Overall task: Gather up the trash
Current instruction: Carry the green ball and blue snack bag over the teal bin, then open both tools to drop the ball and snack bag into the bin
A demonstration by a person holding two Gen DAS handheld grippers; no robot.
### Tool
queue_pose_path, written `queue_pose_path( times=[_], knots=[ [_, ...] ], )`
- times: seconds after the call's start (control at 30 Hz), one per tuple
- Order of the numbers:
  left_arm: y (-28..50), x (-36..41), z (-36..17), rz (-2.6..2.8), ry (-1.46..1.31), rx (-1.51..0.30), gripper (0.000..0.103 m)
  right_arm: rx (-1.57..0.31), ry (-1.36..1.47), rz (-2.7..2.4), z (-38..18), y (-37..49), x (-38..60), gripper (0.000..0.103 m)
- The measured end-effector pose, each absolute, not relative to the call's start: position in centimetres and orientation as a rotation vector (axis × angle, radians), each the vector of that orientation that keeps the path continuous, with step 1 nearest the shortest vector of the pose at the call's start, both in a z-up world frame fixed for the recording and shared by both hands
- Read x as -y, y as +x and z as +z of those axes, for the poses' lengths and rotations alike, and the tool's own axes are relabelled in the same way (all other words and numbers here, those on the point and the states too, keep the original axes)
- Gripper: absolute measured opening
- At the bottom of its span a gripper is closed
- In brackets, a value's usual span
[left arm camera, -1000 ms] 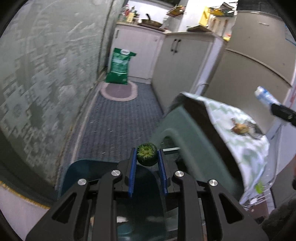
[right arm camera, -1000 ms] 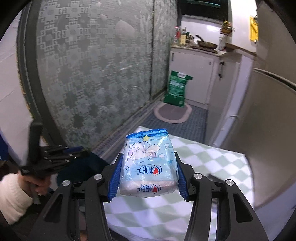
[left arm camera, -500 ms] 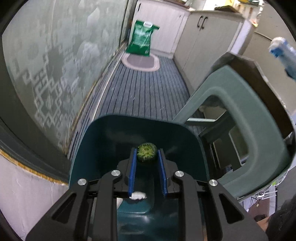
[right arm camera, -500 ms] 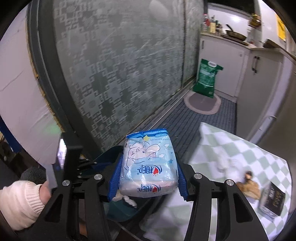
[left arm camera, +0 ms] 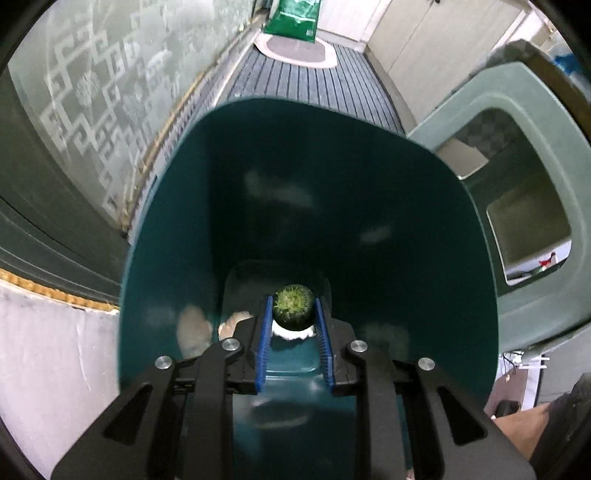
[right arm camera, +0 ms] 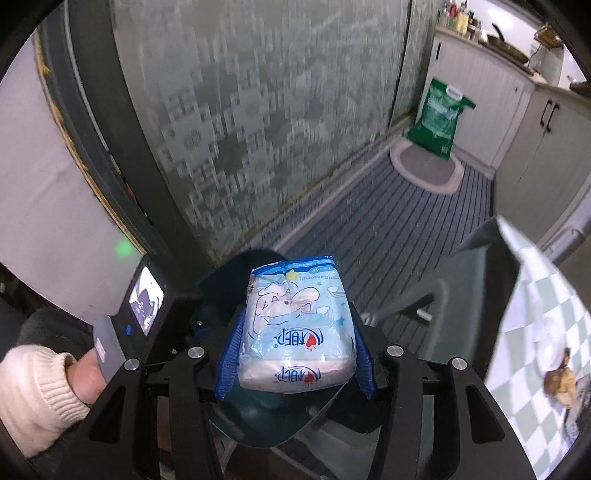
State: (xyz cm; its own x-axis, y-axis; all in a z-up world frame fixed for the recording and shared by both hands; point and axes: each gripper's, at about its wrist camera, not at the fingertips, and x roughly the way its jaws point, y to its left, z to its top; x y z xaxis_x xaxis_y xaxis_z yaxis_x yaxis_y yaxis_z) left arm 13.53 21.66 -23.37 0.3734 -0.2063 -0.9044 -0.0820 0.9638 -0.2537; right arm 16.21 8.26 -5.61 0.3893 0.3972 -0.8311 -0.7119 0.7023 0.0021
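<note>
The left gripper (left arm camera: 293, 312) is clamped on a small round green thing (left arm camera: 293, 305) and hangs inside the mouth of the dark green bin (left arm camera: 369, 177), where some pale scraps already lie. The right gripper (right arm camera: 293, 350) is clamped on a pack of tissues (right arm camera: 295, 332), just above the bin. Both drops are not yet done, and on the checked tablecloth (right arm camera: 532, 325) more trash waits.

A home kitchen: pale cabinets (right arm camera: 532, 122) with dark handles under a worktop holding bottles (right arm camera: 458, 16) and a pan (right arm camera: 508, 46), a striped floor runner (right arm camera: 402, 218), an oval mat (right arm camera: 428, 170), frosted patterned glass doors (right arm camera: 258, 110)
</note>
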Motion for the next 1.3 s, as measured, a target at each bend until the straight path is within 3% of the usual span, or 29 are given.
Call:
queue_pose_path(
  times=[0.43, 0.7, 1.07, 1.3],
  knots=[
    [13.1, -20.9, -22.7, -0.139, -0.251, -1.147, 0.034, -1.025, -0.445, 0.685, -9.6, 17.3, -9.9, 0.052],
    [10.1, -22.3, -15.4, -0.104, -0.265, -0.864, 0.02, -1.065, -0.466, 0.682, -11.7, 17.0, -9.8, 0.052],
    [5.7, -21.3, -4.1, -0.091, -0.185, -0.661, 0.02, -1.193, -0.52, 0.719, -17.3, 15.9, -11.6, 0.052],
    [3.7, -20.8, 0.2, -0.082, -0.211, -0.643, 0.02, -1.257, -0.525, 0.732, -19.8, 15.6, -12.5, 0.053]
  ],
)
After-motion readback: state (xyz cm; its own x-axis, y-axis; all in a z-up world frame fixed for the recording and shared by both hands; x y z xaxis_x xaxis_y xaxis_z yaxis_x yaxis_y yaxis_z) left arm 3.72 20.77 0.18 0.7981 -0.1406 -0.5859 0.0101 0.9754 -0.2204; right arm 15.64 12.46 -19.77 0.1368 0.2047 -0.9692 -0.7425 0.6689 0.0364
